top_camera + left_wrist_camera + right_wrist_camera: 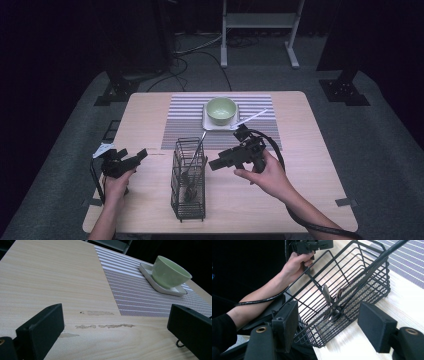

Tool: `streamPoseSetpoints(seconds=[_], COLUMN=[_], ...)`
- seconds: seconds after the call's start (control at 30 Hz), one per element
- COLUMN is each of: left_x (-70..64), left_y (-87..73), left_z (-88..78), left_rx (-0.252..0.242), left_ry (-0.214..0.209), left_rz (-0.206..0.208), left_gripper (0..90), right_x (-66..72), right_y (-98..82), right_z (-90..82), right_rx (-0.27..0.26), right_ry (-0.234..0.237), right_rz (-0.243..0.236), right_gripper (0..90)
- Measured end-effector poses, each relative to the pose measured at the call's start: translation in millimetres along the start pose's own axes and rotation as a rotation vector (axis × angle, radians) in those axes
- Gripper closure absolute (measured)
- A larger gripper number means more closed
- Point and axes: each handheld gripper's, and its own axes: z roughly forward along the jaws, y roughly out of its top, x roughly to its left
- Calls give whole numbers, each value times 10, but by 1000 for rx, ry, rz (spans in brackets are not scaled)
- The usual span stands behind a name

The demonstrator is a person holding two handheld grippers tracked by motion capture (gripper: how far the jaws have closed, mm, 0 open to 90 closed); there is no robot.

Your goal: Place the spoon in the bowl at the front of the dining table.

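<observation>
Right gripper (214, 164) jaws wide, nothing between them, aimed at wire basket (188, 180) just ahead; utensils (332, 305) lie inside, long handle (199, 145) leaning up and away. Left gripper (142, 154) open, empty, farther off across the bench (310, 165)

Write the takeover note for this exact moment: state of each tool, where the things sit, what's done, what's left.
Left tool: open, empty, held low over the table's left side.
Right tool: open, empty, beside the wire basket, pointing at it.
Basket: upright at front centre; cutlery stands inside, one long handle leaning out of the top.
Green bowl: on its white tray on the striped mat; a white utensil lies by it.
Done: nothing gripped.
Left: probably pick cutlery from the basket.
</observation>
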Motion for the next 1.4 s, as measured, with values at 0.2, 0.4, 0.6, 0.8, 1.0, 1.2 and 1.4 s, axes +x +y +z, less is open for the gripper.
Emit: streamPoseSetpoints(seconds=[0.2,0.4,0.6,0.8,1.0,1.2,1.4], left_x=[-1,1,5,12,8,8,10], left_y=[1,1,2,4,5,7,8], left_z=[-1,-1,-5,-9,-11,-13,-16], left_rx=[0,-1,-3,1,0,-1,-3], left_ry=[-1,0,1,-1,2,4,6], left_rz=[0,-3,-6,-10,-10,-10,-10], left_gripper=[0,0,0,0,0,0,0], right_x=[-6,9,45,43,28,-9,-16], right_y=[49,95,132,170,185,192,191], right_z=[23,72,104,163,159,152,183], right_rx=[7,20,24,44,25,19,42], right_ry=[-4,-6,-6,11,11,4,18], right_rz=[26,35,14,22,10,15,-7], right_gripper=[342,389,439,504,605,707,820])
